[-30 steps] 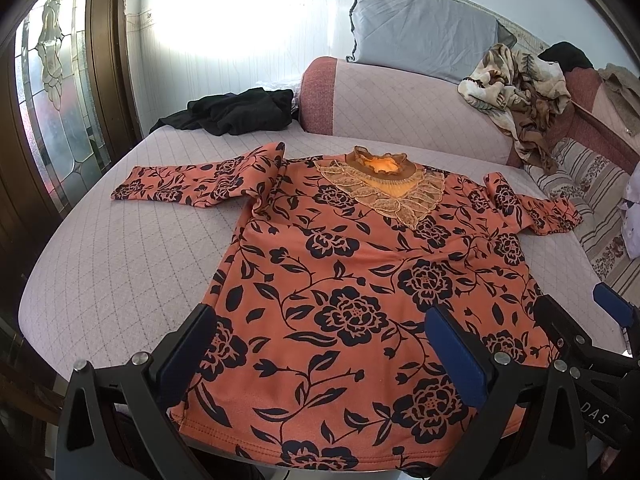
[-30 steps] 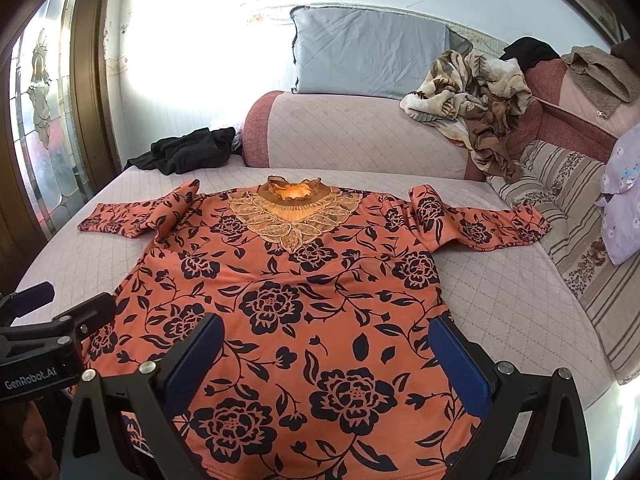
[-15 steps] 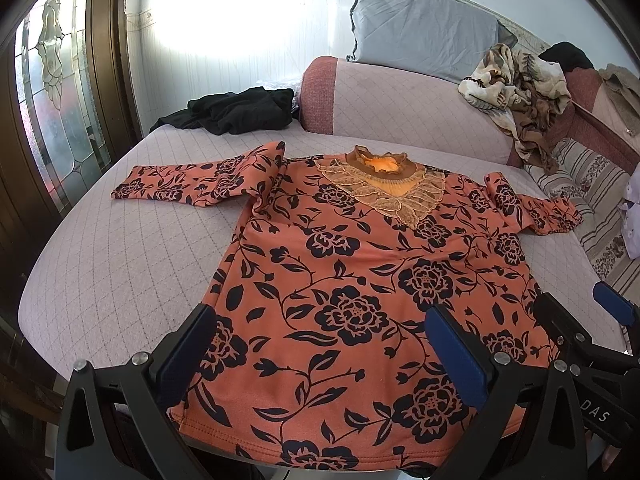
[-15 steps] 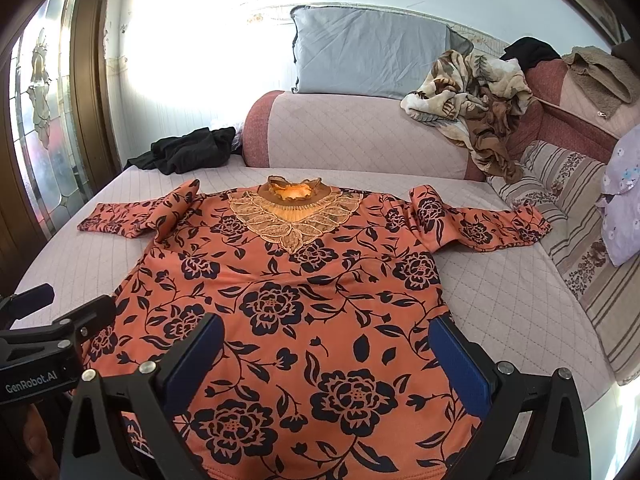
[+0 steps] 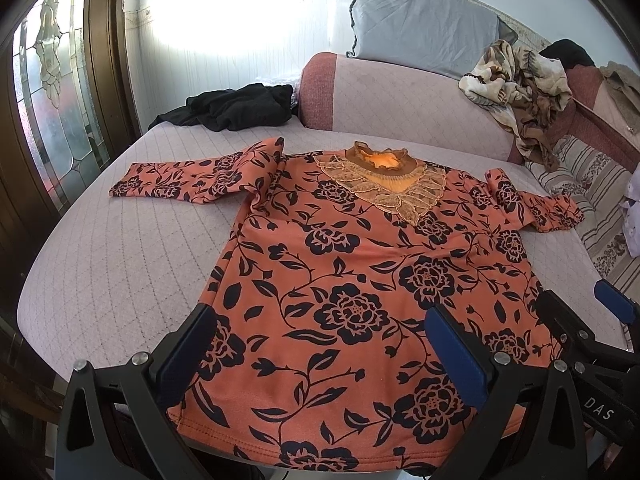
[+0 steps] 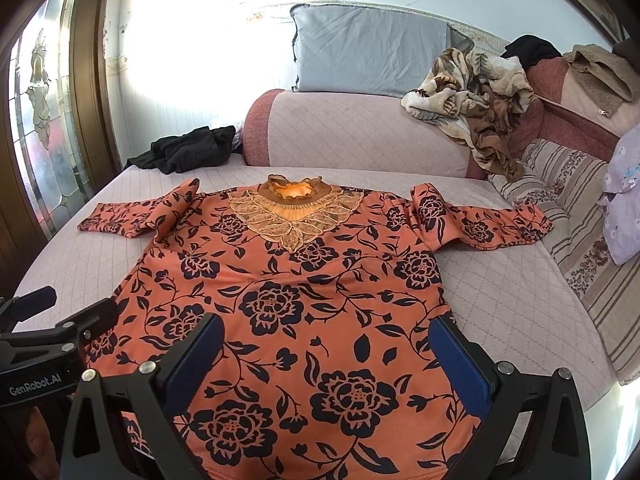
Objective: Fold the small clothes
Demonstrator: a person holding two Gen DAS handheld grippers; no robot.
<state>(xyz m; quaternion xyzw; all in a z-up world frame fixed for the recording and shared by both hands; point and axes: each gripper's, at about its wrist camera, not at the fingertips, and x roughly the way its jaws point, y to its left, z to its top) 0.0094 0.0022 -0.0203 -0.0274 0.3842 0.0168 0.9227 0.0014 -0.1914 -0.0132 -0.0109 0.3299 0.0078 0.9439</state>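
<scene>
An orange long-sleeved top with black flowers and a lace collar (image 5: 360, 264) lies flat, face up, on the pink quilted sofa seat (image 5: 104, 264), sleeves spread to both sides; it also shows in the right wrist view (image 6: 312, 304). My left gripper (image 5: 320, 344) is open and empty, hovering above the hem's left part. My right gripper (image 6: 324, 356) is open and empty above the hem's right part. Each gripper appears at the other view's edge: the right gripper (image 5: 580, 320) and the left gripper (image 6: 60, 320).
A black garment (image 5: 236, 108) lies at the seat's back left. A grey pillow (image 5: 420, 28) and a brown patterned blanket (image 5: 520, 88) rest on the backrest. Striped cushions (image 6: 580, 232) are on the right. A glass door (image 5: 52, 92) stands at the left.
</scene>
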